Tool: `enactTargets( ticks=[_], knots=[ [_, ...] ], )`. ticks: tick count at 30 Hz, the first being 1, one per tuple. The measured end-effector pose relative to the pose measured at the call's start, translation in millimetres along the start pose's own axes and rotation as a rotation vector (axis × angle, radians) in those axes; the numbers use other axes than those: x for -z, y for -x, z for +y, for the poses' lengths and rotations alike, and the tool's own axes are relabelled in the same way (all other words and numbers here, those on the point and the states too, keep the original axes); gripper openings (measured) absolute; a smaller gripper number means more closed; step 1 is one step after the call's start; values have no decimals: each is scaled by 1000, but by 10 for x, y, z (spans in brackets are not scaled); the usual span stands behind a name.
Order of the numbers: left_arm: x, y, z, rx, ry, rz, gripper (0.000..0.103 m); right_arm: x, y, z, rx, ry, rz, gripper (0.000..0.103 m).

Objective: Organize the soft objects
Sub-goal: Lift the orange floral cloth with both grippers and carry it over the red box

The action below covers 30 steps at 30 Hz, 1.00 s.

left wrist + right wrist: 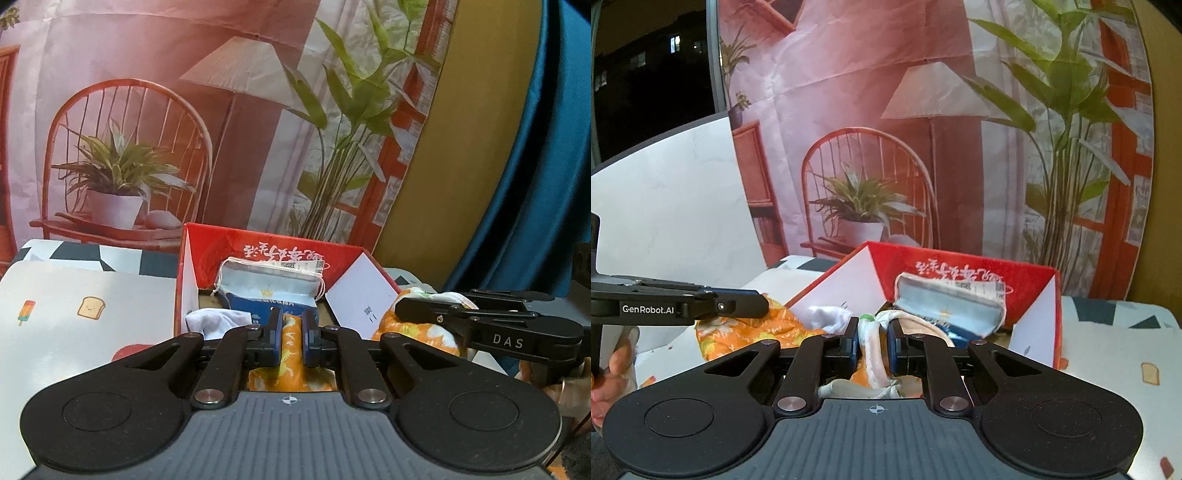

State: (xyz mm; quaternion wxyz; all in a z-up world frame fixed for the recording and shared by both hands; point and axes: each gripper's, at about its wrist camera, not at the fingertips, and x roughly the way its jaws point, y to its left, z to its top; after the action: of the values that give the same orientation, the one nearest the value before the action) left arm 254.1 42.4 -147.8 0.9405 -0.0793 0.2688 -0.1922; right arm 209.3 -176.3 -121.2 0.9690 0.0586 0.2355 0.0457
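two grippers clamp one orange floral cloth (291,354): the left gripper (291,330) pinches an orange fold, the right gripper (873,334) its white-edged end. the cloth hangs between them at the near edge of the red box (258,243), which holds a blue pouch (269,291) and a white cloth (218,321).

Both wrist views low, close, facing the red box (258,254) (960,266), shared before the printed backdrop (147,74)
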Motion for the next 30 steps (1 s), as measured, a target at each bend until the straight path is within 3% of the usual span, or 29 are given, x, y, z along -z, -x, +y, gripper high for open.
enactTargets(
  ticks=[10,23,30],
  knots=[
    [-209,-226,36,9,-7,-18,11,-121,-278,-163,9,-2,8,13],
    [-597,-375,-132,45,-28,-81,5,-492,-279,-380,-14,-19,-61,12],
    [-645,-680,-78,23,-11,-46,5,-640,-537,-505,14,5,-48,12]
  ],
)
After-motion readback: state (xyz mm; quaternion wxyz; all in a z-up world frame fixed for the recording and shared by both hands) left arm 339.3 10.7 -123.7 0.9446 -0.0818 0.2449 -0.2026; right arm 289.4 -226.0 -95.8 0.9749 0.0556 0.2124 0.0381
